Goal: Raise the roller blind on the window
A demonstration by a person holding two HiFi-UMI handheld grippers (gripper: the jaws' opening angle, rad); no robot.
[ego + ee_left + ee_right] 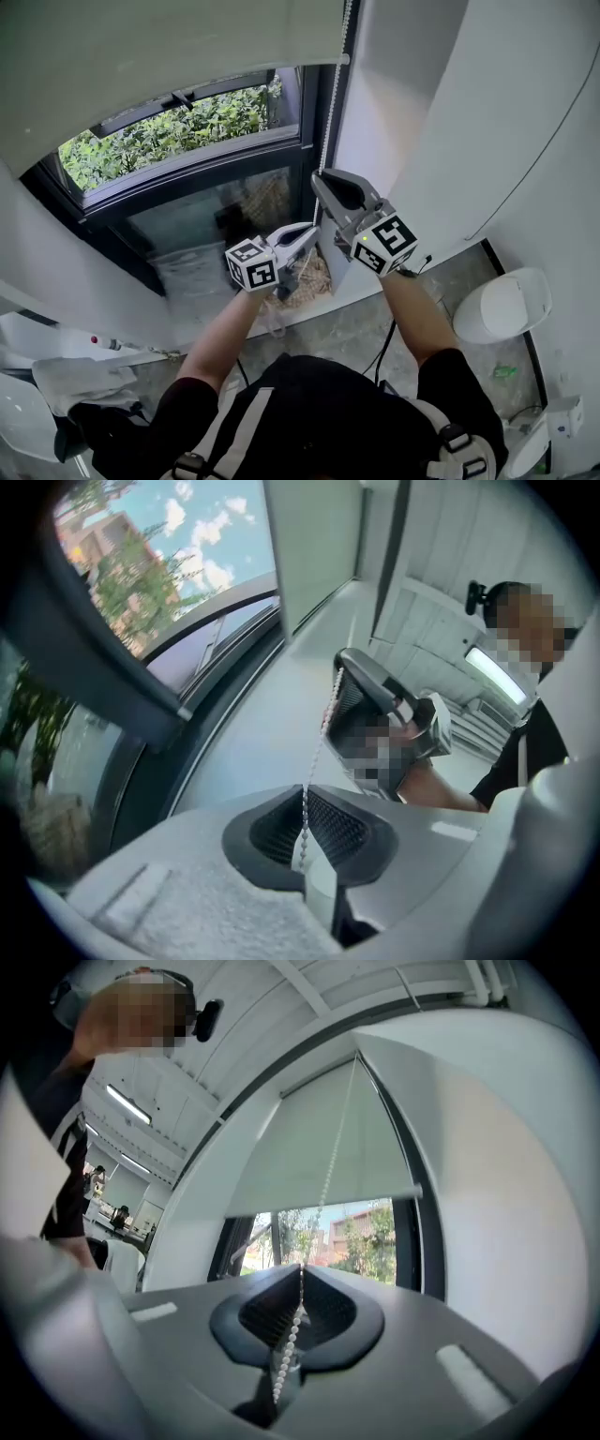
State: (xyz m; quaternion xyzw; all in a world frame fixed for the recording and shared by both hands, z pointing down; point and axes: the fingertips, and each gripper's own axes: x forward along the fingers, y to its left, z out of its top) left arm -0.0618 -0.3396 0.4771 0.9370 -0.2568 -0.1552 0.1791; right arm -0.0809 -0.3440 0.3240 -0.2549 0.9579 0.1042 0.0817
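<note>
The grey roller blind (169, 56) covers the top of the window, its bottom bar sitting partway down the glass. Its white bead chain (330, 103) hangs at the window's right edge. My right gripper (319, 178) is shut on the chain, and my left gripper (314, 232) is shut on it just below. In the left gripper view the chain (319, 742) runs up from my left gripper (304, 803) to the right gripper (370, 691). From my right gripper (301, 1274), the right gripper view shows the chain (330, 1162) rising beside the blind (309, 1147).
Green bushes show through the window (187, 131). A white wall (441, 122) stands close on the right. On the floor are a round white object (502, 305), a black cable (384, 347) and white bags (66, 384) at the lower left.
</note>
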